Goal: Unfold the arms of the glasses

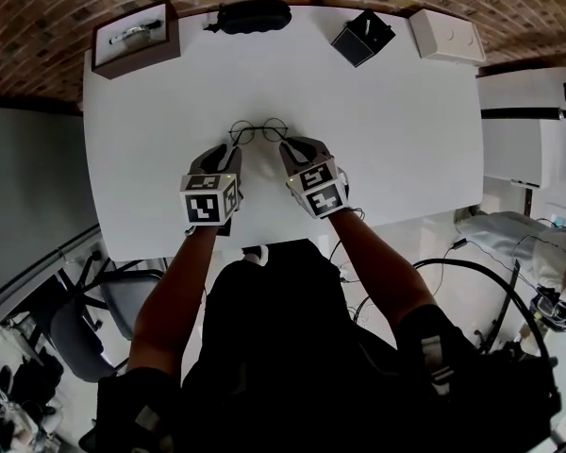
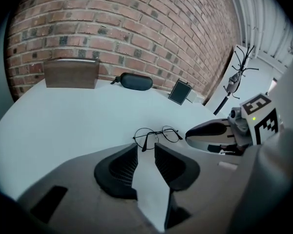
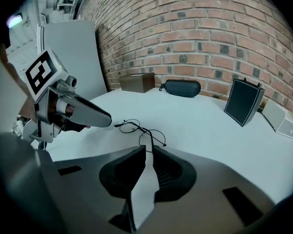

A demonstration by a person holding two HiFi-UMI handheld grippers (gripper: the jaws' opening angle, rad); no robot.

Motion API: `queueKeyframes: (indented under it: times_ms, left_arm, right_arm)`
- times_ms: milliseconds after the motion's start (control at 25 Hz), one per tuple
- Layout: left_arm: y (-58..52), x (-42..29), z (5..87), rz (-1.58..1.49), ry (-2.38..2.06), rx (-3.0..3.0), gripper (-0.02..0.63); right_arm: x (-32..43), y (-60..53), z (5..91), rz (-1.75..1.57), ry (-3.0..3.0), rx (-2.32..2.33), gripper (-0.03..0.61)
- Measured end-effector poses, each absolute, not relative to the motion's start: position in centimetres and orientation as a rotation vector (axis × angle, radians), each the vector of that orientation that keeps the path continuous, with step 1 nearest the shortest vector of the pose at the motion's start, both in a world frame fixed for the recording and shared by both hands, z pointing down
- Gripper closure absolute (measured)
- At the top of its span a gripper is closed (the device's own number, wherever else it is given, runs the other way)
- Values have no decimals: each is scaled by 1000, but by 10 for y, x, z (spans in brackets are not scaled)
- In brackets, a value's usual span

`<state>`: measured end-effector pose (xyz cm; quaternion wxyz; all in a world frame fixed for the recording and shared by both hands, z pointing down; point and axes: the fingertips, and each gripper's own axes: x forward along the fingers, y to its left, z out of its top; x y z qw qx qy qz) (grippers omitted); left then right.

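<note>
Thin round wire glasses [image 1: 258, 132] lie on the white table [image 1: 396, 140], lenses away from me. My left gripper [image 1: 234, 149] sits just behind their left side. In the left gripper view its jaws [image 2: 146, 152] stand open, with a dark-tipped arm of the glasses [image 2: 156, 133] ending just ahead of the gap, untouched. My right gripper [image 1: 289, 146] is at the right side. In the right gripper view its fingertips [image 3: 149, 150] are closed together, and the thin arm of the glasses [image 3: 141, 129] runs down into them.
Along the table's far edge, by the brick wall, stand a brown open box [image 1: 135, 38], a black glasses case [image 1: 253, 15], a small black box [image 1: 362, 37] and a white box [image 1: 447, 34]. The near table edge runs just behind my grippers.
</note>
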<state>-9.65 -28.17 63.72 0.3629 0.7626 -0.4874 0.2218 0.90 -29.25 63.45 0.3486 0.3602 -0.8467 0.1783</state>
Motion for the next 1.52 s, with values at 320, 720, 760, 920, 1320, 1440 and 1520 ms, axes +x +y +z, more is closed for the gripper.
queueKeyframes:
  times_ms: [320, 720, 760, 920, 1320, 1440, 1520]
  left_arm:
    - [-291, -91, 654, 654, -1245, 1939, 505]
    - [-291, -87, 661, 694, -1233, 1946, 505]
    - [-290, -87, 661, 700, -1236, 1948, 505]
    - [-286, -89, 659, 704, -1239, 1939, 505]
    - [-280, -83, 663, 748, -1213, 1921, 505]
    - [-281, -85, 664, 760, -1230, 1923, 511]
    - [-282, -87, 666, 780, -1246, 1919, 533]
  right_arm:
    - [9, -295, 646, 470, -2174, 930, 568]
    - [13, -304, 649, 444, -2172, 941, 568]
    - [14, -304, 648, 437, -2173, 941, 566]
    - [16, -305, 650, 431, -2168, 932, 566]
    - [11, -305, 654, 341, -2123, 847, 565]
    - [9, -306, 654, 318, -2107, 819, 566]
    - [10, -306, 655, 336, -2107, 818, 566]
